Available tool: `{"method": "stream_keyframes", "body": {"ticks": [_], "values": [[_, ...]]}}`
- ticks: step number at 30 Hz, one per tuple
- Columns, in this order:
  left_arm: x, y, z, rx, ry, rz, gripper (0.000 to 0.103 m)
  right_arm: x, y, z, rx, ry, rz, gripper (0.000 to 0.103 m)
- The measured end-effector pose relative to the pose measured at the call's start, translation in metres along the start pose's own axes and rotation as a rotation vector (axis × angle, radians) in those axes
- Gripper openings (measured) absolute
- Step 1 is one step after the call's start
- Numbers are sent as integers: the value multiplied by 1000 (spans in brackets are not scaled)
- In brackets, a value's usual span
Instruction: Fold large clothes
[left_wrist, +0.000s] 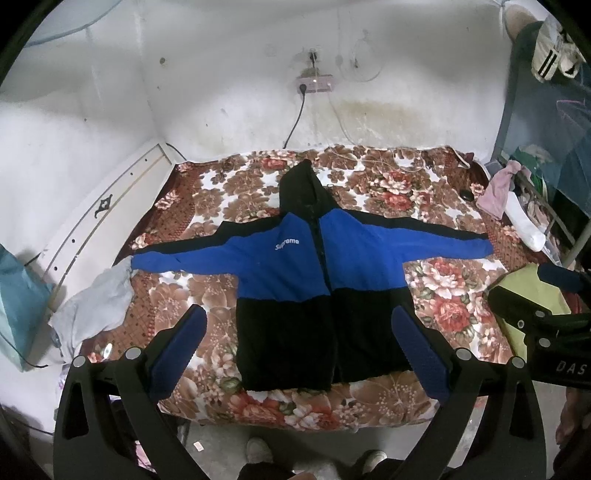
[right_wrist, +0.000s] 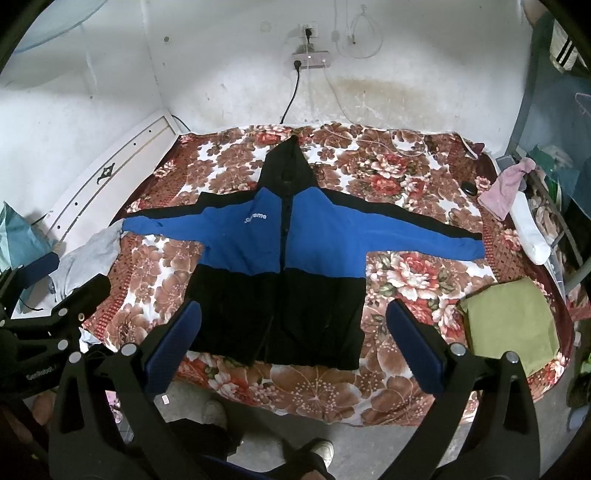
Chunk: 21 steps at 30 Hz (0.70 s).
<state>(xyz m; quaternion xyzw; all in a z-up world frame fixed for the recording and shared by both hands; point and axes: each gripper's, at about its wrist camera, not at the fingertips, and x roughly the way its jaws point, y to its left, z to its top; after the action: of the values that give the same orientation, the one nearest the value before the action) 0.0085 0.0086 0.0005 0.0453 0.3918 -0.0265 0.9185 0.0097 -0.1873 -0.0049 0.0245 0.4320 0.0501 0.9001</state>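
A blue and black hooded jacket (left_wrist: 295, 273) lies flat and face up on the floral bed, sleeves spread out to both sides, hood pointing to the far wall. It also shows in the right wrist view (right_wrist: 280, 254). My left gripper (left_wrist: 299, 325) is open and empty, held above the jacket's black hem. My right gripper (right_wrist: 293, 317) is open and empty too, above the hem and slightly right of it. The right gripper's body shows at the right edge of the left wrist view (left_wrist: 546, 317).
The floral blanket (left_wrist: 436, 280) covers the bed. A folded green cloth (right_wrist: 513, 321) lies at the front right. A grey garment (left_wrist: 92, 302) lies at the left sleeve end. Pink cloth and a white sock (right_wrist: 524, 221) lie at the right. My feet stand on the floor (right_wrist: 258, 424).
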Motion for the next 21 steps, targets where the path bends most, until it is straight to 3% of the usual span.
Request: {"method": "stream_keyframes", "body": {"ticks": [15, 21], "values": [[11, -2, 2, -13, 2, 29, 98, 3, 1, -3, -3, 0, 0, 98], [35, 38, 11, -108, 37, 5, 98, 13, 13, -1, -58, 9, 6, 98]]}}
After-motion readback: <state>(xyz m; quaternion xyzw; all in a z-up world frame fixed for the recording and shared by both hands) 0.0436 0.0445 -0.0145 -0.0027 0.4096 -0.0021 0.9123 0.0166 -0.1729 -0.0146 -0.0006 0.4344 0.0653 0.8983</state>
